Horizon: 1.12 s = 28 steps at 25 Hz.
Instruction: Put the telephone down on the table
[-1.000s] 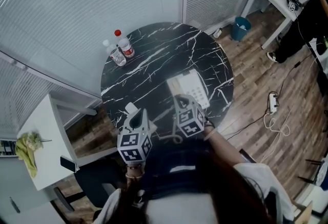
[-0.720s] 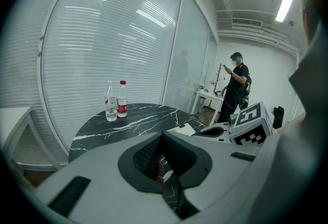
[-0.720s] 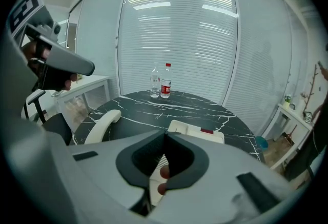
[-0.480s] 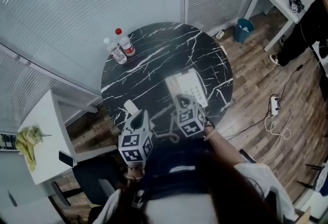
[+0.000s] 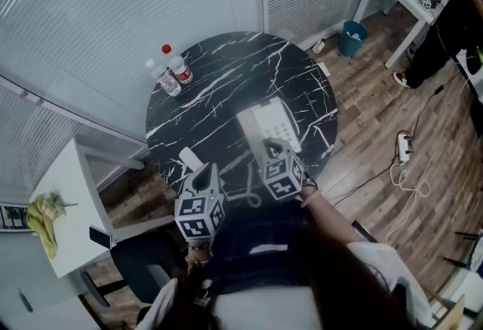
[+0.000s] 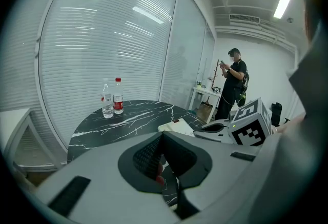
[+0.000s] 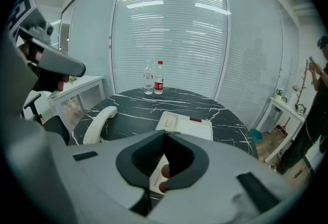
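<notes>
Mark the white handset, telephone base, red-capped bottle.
White curved handset (image 7: 97, 124), right gripper view, mid-grip.
White telephone base (image 7: 191, 126), right gripper view, top face.
Red-capped clear bottle (image 7: 159, 84), right gripper view, label.

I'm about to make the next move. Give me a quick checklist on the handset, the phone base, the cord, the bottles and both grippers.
1. Handset lies on the table, free of both grippers: ok.
2. Phone base sits flat, inside the table's edge: ok.
3. Left gripper has its jaws together with nothing between them: ok.
4. Right gripper has its jaws together with nothing between them: ok.
5. Cord loops at the near edge between the grippers; whether it is free of them: cannot tell.
6. Bottles stand upright at the far edge, well away from the grippers: ok.
</notes>
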Each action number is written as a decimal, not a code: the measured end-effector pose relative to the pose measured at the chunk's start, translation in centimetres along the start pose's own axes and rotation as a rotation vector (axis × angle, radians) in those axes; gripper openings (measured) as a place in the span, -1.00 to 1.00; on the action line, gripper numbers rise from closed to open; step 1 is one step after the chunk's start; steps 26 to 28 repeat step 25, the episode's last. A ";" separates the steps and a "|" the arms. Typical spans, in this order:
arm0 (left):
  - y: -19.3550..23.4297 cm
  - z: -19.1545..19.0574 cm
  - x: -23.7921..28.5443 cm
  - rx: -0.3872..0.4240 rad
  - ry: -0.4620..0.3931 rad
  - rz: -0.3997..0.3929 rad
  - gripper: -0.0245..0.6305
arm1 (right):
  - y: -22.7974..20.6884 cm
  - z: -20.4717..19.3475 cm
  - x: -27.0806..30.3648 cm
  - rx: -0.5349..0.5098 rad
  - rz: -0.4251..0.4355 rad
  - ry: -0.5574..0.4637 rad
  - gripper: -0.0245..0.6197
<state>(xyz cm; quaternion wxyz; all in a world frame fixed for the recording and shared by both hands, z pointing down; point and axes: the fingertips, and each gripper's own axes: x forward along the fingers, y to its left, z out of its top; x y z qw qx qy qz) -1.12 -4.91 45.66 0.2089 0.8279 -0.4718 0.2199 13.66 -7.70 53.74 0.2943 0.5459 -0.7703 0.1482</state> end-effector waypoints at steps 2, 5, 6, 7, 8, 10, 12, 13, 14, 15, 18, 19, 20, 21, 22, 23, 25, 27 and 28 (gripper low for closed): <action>-0.2 0.0 0.1 0.006 0.006 -0.006 -0.93 | -0.3 -0.1 -0.2 0.015 -0.007 -0.005 -0.94; -0.3 -0.1 0.0 0.015 0.012 -0.012 -0.93 | -0.3 -0.5 -0.4 0.033 -0.016 0.000 -0.94; -0.2 0.0 0.0 0.019 0.012 -0.013 -0.93 | -0.4 -0.6 -0.4 0.038 -0.022 0.001 -0.94; -0.2 0.0 0.0 0.021 0.011 -0.015 -0.93 | -0.5 -0.6 -0.5 0.039 -0.029 0.000 -0.94; -0.1 0.0 0.0 0.021 0.011 -0.018 -0.93 | -0.5 -0.6 -0.6 0.039 -0.036 -0.001 -0.94; 0.1 -0.1 -0.2 0.023 0.015 -0.023 -0.93 | -0.5 -0.7 -0.7 0.043 -0.046 -0.002 -0.94; 0.3 -0.3 -0.3 0.028 0.021 -0.030 -0.93 | -0.3 -0.8 -0.9 0.049 -0.052 -0.001 -0.94; 0.4 -0.3 -0.3 0.030 0.022 -0.034 -0.93 | -0.2 -0.9 -0.9 0.052 -0.055 0.000 -0.94; 0.5 -0.3 -0.3 0.033 0.022 -0.038 -0.93 | 0.0 -0.9 -0.9 0.054 -0.058 0.001 -0.94; 0.7 -0.3 -0.4 0.036 0.021 -0.043 -0.93 | 0.2 -0.9 -0.9 0.055 -0.061 0.000 -0.94; 1.1 -0.3 -0.6 0.043 0.024 -0.055 -0.93 | 0.7 -0.8 -0.9 0.051 -0.068 0.005 -0.94; 1.3 -0.3 -0.7 0.045 0.025 -0.059 -0.93 | 1.0 -0.7 -0.9 0.054 -0.070 0.007 -0.94; 1.5 -0.3 -0.8 0.046 0.026 -0.062 -0.93 | 1.2 -0.8 -0.9 0.060 -0.071 0.010 -0.94; 1.7 -0.4 -0.9 0.047 0.027 -0.066 -0.93 | 1.5 -0.7 -0.8 0.069 -0.070 0.013 -0.94; 1.9 -0.4 -1.1 0.048 0.027 -0.069 -0.93 | 1.8 -0.7 -0.7 0.079 -0.068 0.014 -0.94; 2.1 -0.4 -1.2 0.049 0.027 -0.072 -0.93 | 2.1 -0.6 -0.6 0.089 -0.066 0.013 -0.94; 2.5 -0.4 -1.5 0.051 0.026 -0.077 -0.93 | 2.7 -0.3 -0.4 0.107 -0.063 0.008 -0.94; 2.5 -0.4 -1.5 0.051 0.026 -0.077 -0.93 | 2.7 -0.3 -0.4 0.107 -0.063 0.008 -0.94; 2.5 -0.4 -1.5 0.051 0.026 -0.077 -0.93 | 2.7 -0.3 -0.4 0.107 -0.063 0.008 -0.94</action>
